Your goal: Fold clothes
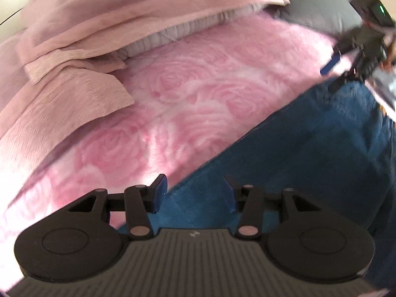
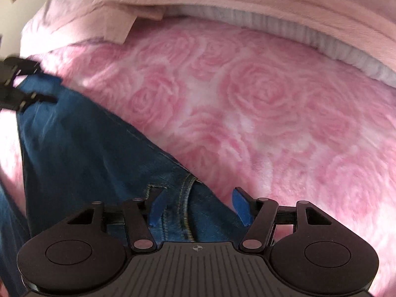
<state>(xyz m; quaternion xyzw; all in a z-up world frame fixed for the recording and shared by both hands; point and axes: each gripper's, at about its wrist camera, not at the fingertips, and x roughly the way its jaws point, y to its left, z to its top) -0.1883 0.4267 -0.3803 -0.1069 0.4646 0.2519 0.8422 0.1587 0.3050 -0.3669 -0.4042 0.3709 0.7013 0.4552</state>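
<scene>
A pair of blue jeans (image 1: 297, 160) lies spread on a pink rose-patterned blanket (image 1: 198, 94). My left gripper (image 1: 195, 193) is open, its blue-padded fingers straddling one edge of the denim without closing on it. In the right wrist view my right gripper (image 2: 199, 206) is also open, hovering over a stitched seam and pocket corner of the jeans (image 2: 86, 148). Each gripper shows in the other's view: the right gripper (image 1: 329, 79) at the far end of the denim, the left gripper (image 2: 42, 81) at the left edge. Both images are blurred by motion.
A folded pale pink bedspread (image 1: 99, 24) is heaped at the back, with white ribbed fabric (image 1: 173, 34) under it. A grey pillow (image 1: 319, 2) sits at the back right. The rose blanket (image 2: 272, 111) stretches wide beside the jeans.
</scene>
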